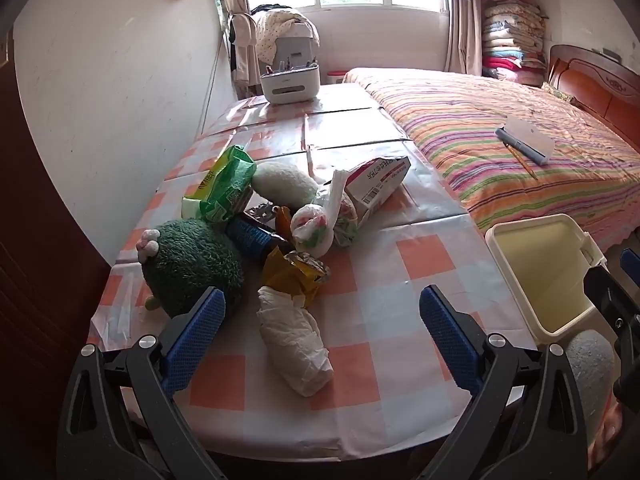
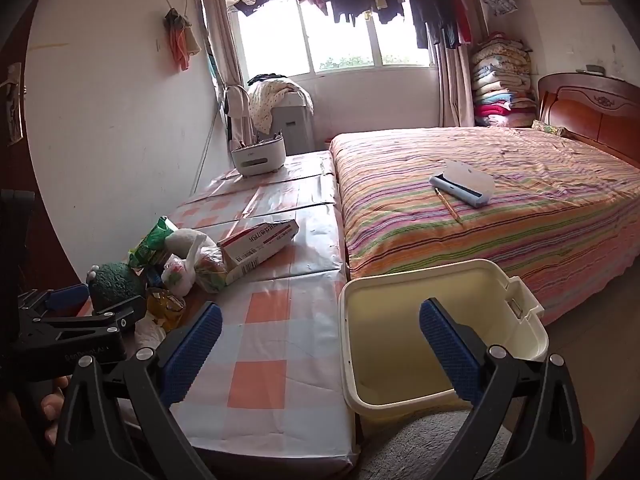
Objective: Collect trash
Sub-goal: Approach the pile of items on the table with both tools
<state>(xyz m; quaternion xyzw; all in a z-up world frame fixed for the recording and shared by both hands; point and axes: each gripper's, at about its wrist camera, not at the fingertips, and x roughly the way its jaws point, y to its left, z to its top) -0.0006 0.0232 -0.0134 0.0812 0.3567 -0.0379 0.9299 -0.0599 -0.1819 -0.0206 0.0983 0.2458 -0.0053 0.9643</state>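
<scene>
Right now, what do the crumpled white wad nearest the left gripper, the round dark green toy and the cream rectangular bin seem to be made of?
The crumpled white wad looks like tissue paper: matte, soft creases. The round dark green toy seems plush fabric: fuzzy pile, no shine. The cream rectangular bin appears to be moulded plastic: smooth, even walls with a rounded rim.

A checked-cloth table (image 1: 360,264) is being occupied by a trash pile (image 1: 280,220) at ten o'clock. A white caddy (image 1: 290,84) is being carried at twelve o'clock.

Black tongs (image 1: 322,320), blue ribbed pads (image 1: 448,332), silver screws.
</scene>
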